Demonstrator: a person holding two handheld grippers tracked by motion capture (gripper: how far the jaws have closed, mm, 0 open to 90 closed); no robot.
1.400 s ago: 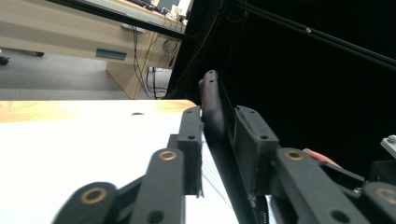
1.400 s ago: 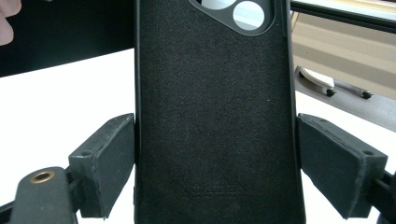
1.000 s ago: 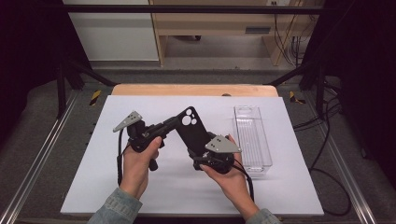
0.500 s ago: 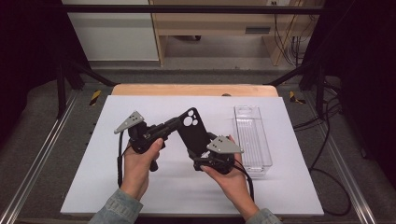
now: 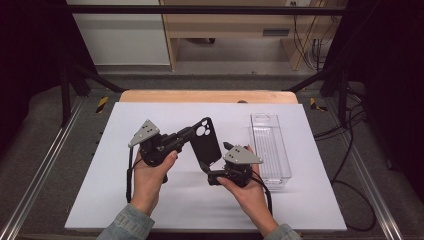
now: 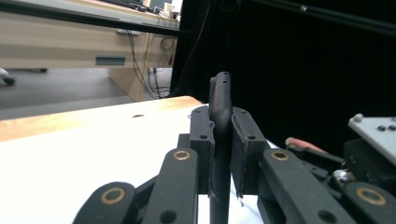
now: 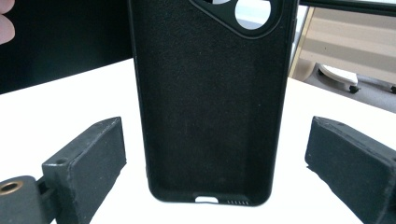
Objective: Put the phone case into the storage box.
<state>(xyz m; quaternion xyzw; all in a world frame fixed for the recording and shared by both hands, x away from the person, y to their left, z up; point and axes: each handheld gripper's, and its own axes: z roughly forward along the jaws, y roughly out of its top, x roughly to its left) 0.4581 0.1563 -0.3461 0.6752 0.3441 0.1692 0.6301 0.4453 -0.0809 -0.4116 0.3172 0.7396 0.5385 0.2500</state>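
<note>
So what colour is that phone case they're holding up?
Black, inside and out. The phone case shows best in the right gripper view.

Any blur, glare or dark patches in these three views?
High view: soft, even light on the table, dark at the sides. Left gripper view: black backdrop, sharp phone case edge, blurred background. Right gripper view: case close and sharp, table bright but not glaring.

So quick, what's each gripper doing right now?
Left gripper: shut on the black phone case.
Right gripper: open; jaws have just been opening, case between them, untouched.
</note>
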